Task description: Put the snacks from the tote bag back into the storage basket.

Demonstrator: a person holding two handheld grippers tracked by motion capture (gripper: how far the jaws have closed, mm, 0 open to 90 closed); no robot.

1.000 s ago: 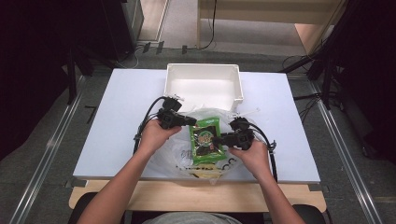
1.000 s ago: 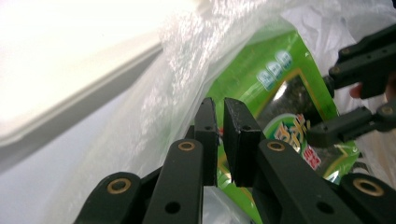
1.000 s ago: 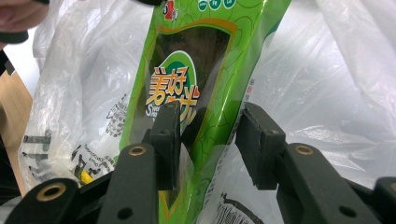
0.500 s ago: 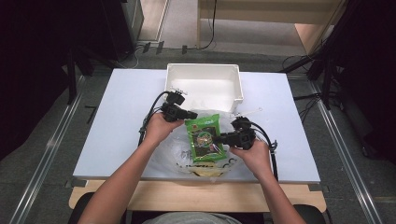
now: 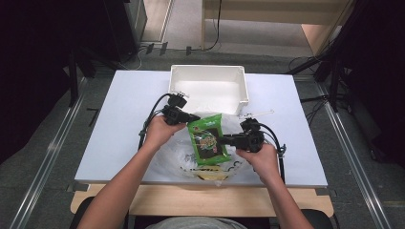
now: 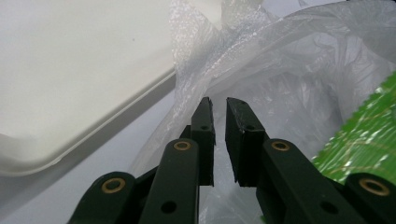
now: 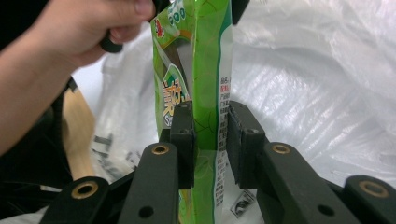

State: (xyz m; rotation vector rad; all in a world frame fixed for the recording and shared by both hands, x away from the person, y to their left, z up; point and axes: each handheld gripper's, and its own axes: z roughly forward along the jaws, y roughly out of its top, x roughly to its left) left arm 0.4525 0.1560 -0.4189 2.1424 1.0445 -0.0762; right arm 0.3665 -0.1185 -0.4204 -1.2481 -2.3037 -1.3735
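A green snack packet (image 5: 207,140) stands tilted over a crumpled clear plastic bag (image 5: 205,167) at the table's near middle. My right gripper (image 5: 228,140) comes in from the right. Its jaws have just been closing, and the packet (image 7: 205,70) fills the gap between the pads of my right gripper (image 7: 210,109), so it is shut on the packet. My left gripper (image 5: 191,118) sits at the bag's far left rim. In the left gripper view its jaws have just been opening. My left gripper (image 6: 218,102) shows a narrow gap with bag film (image 6: 280,70) beyond the tips.
A white bin (image 5: 210,71) stands just beyond the bag on the pale tabletop (image 5: 119,138). The wooden front edge (image 5: 200,202) lies under the forearms. The person's left hand (image 7: 93,28) is close behind the packet in the right gripper view. Black cables trail from both grippers.
The left hand has edged a little toward the bin. The packet now shows more fully above the bag's film, and the right hand has hardly moved.
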